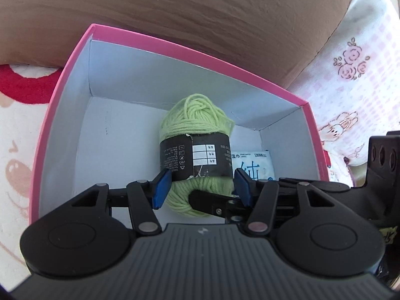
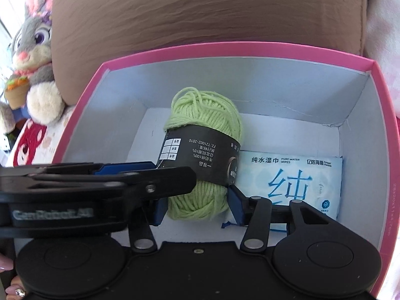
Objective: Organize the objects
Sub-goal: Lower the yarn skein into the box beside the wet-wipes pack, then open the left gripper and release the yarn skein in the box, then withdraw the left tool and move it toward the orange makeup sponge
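Note:
A ball of light green yarn (image 1: pixel 197 120) with a black paper band lies in a pink box (image 1: pixel 200 52) with a white inside. My left gripper (image 1: pixel 202 187) has its blue pads pressed on both sides of the yarn at the band. In the right wrist view, my right gripper (image 2: pixel 196 205) is shut on the near end of the same yarn (image 2: pixel 205 115). The left gripper's black fingers (image 2: pixel 150 175) cross in from the left just above it. A blue and white pack of wet wipes (image 2: pixel 287 180) lies flat on the box floor, right of the yarn.
A brown cushion (image 1: pixel 175 12) lies behind the box (image 2: pixel 225 47). A grey plush rabbit (image 2: pixel 32 50) sits at the far left. Pink floral fabric (image 1: pixel 362 75) lies to the right, a red and white patterned cloth (image 1: pixel 15 125) to the left. The box floor left of the yarn is bare.

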Tool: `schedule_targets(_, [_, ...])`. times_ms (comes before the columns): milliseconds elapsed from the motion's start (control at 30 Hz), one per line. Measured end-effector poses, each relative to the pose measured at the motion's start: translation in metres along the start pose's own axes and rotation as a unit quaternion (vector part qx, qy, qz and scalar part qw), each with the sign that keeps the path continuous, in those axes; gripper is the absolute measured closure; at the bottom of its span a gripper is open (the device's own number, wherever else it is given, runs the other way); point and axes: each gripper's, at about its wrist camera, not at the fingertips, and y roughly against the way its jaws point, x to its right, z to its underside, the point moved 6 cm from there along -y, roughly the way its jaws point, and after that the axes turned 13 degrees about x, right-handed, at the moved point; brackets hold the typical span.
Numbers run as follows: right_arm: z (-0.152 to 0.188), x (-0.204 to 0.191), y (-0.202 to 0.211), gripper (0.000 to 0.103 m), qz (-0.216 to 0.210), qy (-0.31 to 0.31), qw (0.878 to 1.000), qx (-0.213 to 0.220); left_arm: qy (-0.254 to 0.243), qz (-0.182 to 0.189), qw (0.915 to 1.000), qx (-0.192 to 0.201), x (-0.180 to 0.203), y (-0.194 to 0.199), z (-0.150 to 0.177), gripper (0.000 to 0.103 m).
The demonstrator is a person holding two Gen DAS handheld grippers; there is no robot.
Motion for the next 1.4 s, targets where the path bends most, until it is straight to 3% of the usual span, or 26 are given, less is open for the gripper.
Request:
schedule_targets(100, [0.002, -0.001, 0.003, 0.045, -0.01, -0.001, 1.0, 0.0, -0.015, -0.016, 0.9998, -0.001, 0.002, -0.004, 0.0, 0.06])
schedule_targets(433, [0.01, -0.011, 0.032, 0.045, -0.006, 0.05, 0.998, 0.026, -0.021, -0.034, 0.9991, 0.014, 0.009, -0.008, -0.005, 0.061])
schedule_targets(700, [0.009, -0.013, 0.052, 0.045, 0.007, 0.05, 0.998, 0.044, -0.038, -0.045, 0.9982, 0.005, 0.02, 0.006, -0.005, 0.056])
schedule_targets(933, [0.013, -0.016, 0.075, 0.045, 0.009, 0.077, 0.995, 0.055, -0.068, -0.078, 0.9946, 0.004, 0.023, 0.02, -0.004, 0.055])
schedule_targets(1400, [0.016, -0.021, 0.121, 0.045, 0.013, 0.093, 0.993, 0.075, -0.103, -0.102, 0.9894, -0.001, 0.053, 0.082, -0.004, 0.047])
